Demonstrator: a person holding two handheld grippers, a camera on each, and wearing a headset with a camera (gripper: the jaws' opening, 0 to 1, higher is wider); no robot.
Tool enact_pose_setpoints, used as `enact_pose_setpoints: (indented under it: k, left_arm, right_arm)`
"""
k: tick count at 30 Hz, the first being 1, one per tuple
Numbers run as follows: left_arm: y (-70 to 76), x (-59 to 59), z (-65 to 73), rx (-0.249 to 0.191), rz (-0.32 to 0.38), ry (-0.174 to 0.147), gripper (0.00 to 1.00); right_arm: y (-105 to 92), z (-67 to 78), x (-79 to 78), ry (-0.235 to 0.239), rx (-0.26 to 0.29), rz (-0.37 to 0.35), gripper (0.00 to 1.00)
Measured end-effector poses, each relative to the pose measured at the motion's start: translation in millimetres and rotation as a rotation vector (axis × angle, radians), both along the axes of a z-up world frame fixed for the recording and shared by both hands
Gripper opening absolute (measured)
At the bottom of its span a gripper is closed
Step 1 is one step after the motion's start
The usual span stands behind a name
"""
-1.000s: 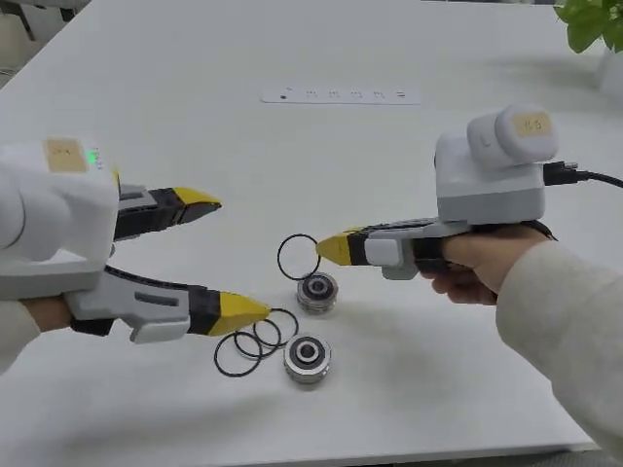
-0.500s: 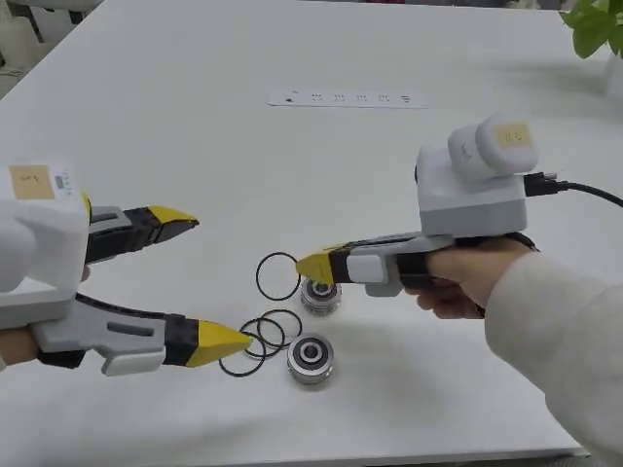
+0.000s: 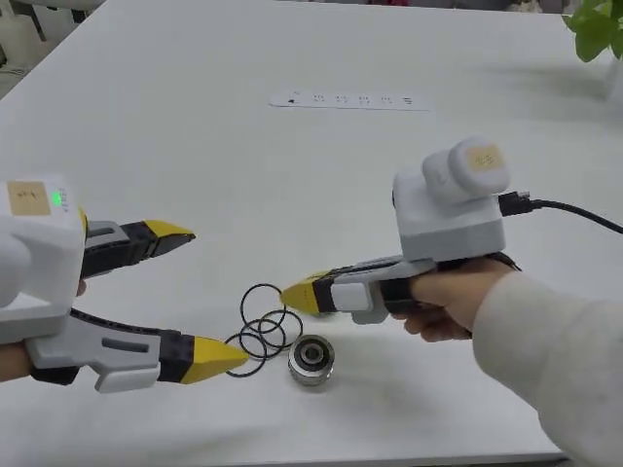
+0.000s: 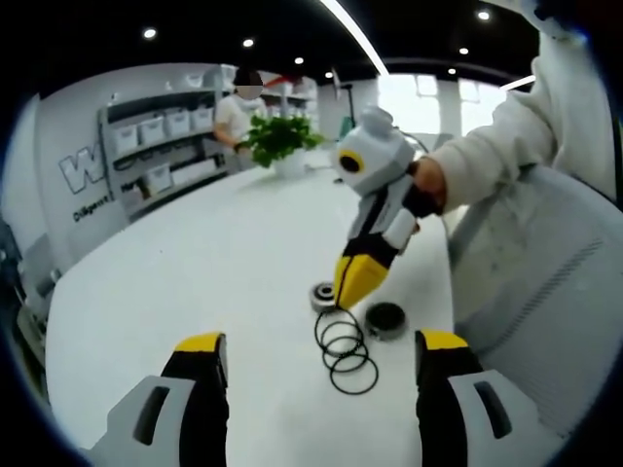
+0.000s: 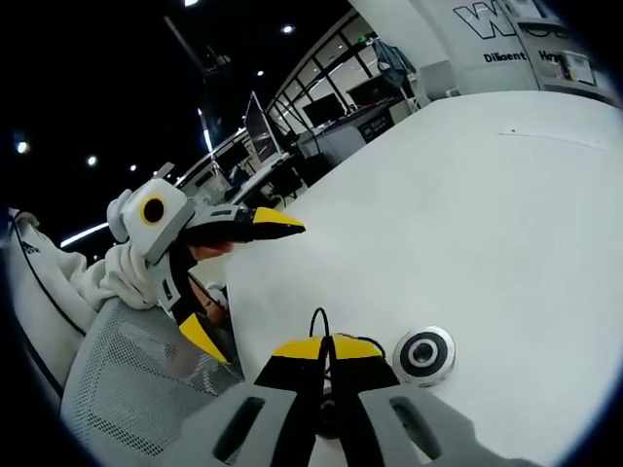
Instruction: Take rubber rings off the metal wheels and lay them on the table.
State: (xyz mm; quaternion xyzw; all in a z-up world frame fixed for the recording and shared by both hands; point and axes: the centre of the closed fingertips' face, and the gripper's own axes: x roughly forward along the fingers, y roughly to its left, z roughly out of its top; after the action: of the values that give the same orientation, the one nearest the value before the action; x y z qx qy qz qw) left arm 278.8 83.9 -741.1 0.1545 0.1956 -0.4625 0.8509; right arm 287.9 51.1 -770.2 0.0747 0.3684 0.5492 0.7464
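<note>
My right gripper (image 3: pixel 292 293) is shut on a thin black rubber ring (image 3: pixel 243 304), which hangs low beside the loose rings (image 3: pixel 257 342) lying on the white table (image 3: pixel 321 185). In its own view the ring (image 5: pixel 315 321) rises as a thin line from the shut tips (image 5: pixel 326 348). One metal wheel (image 3: pixel 311 358) lies just right of the rings; a second wheel (image 4: pixel 322 295) sits behind the right gripper (image 4: pixel 356 277). My left gripper (image 3: pixel 209 295) stands open beside the rings, holding nothing; its jaws (image 4: pixel 321 342) frame the ring pile (image 4: pixel 348 362).
A white power strip (image 3: pixel 348 99) lies further back on the table. A green plant (image 3: pixel 594 27) stands at the far right corner. A cable (image 3: pixel 574 212) trails from the right gripper. The table's near edge runs just below the wheel.
My right gripper has carried the ring left and down to the lying rings, and now covers one wheel in the head view. The left gripper stayed open.
</note>
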Motion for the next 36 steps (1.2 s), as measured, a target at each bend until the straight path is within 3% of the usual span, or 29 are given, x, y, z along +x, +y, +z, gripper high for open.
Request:
enact_pose_setpoints:
  k: [14, 22, 36]
  left_arm:
    - [-1.0, -2.4, -3.0, 0.002, -0.005, 0.013, 0.8]
    - [-1.0, -3.0, -4.2, 0.007, -0.007, 0.017, 0.8]
    - [0.2, -2.6, -5.5, 0.014, -0.004, 0.019, 0.79]
  right_arm:
    - [7.3, -13.9, -16.8, 0.018, -0.039, 0.073, 0.0]
    - [4.4, -22.3, -16.5, -0.03, -0.097, 0.096, 0.0]
    - [-2.2, -25.4, -9.6, -0.07, -0.14, 0.089, 0.03]
